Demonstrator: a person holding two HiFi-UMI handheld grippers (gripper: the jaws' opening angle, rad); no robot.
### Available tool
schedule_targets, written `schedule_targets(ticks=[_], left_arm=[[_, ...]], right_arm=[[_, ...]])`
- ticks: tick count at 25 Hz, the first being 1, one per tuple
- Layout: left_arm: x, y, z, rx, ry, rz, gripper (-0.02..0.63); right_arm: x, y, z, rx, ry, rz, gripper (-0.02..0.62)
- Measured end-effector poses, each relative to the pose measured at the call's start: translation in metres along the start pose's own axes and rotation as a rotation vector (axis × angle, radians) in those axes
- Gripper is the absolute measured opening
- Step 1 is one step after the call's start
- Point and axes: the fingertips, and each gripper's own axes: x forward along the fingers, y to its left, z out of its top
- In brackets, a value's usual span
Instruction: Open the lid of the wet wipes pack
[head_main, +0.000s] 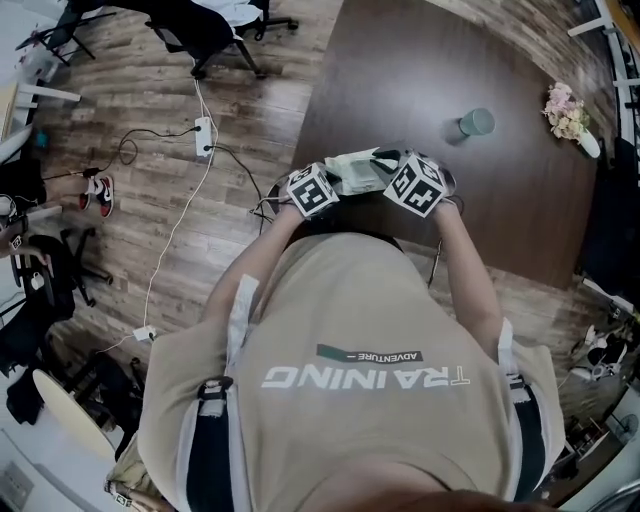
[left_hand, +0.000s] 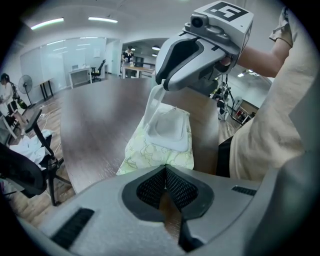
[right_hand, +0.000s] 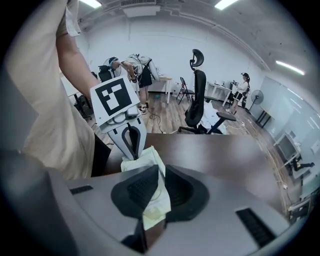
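Wet wipes pack (head_main: 355, 170) (left_hand: 150, 152) (right_hand: 145, 159), pale green with a leaf print, held at the near edge of the dark wooden table (head_main: 420, 60) (left_hand: 100, 115) (right_hand: 225, 155), directly in front of the person's beige shirt (head_main: 350, 330). Whether its underside rests on the tabletop cannot be told.

Left gripper (head_main: 335, 182) (left_hand: 165, 172) (right_hand: 131, 156): jaws pressed together on the flat seam at one end of the pack, pointing steeply downward.

Right gripper (head_main: 386, 166) (left_hand: 161, 88) (right_hand: 160, 176): jaws nipped onto a thin pale flap, apparently the lid (left_hand: 156, 104) (right_hand: 156, 200). In the left gripper view this flap stands up from one edge of the white frame on the pack's top face and runs into the right gripper's tips, so the lid is lifted partway off its frame.

The two grippers face each other across the pack, marker cubes uppermost and tilted outward.

Also on the table, well apart from the pack: a teal cup (head_main: 477, 122) and, near the far right edge, a small bunch of pink flowers (head_main: 563, 108).
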Motion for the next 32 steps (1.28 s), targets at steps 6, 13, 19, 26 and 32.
schedule_targets(ticks=[6,13,19,26,32], left_arm=[[0.003,-0.001,0.000,-0.019,0.073,0.024,0.009],[0.001,0.002,-0.004,-0.005,0.089,0.114,0.009],[0.007,-0.001,-0.012,-0.023,0.130,0.155,0.009],[0.007,0.004,-0.010,-0.063,0.139,0.121,0.009],[0.005,0.005,-0.009,-0.086,0.143,0.104,0.009]], right_arm=[[0.001,-0.004,0.000,0.023,-0.066,0.015,0.044],[0.008,-0.022,0.006,0.043,-0.183,-0.018,0.044],[0.018,-0.031,0.007,0.016,-0.197,-0.003,0.046],[0.041,-0.050,0.009,0.031,-0.192,0.057,0.046],[0.059,-0.058,0.001,0.119,-0.195,0.126,0.046]])
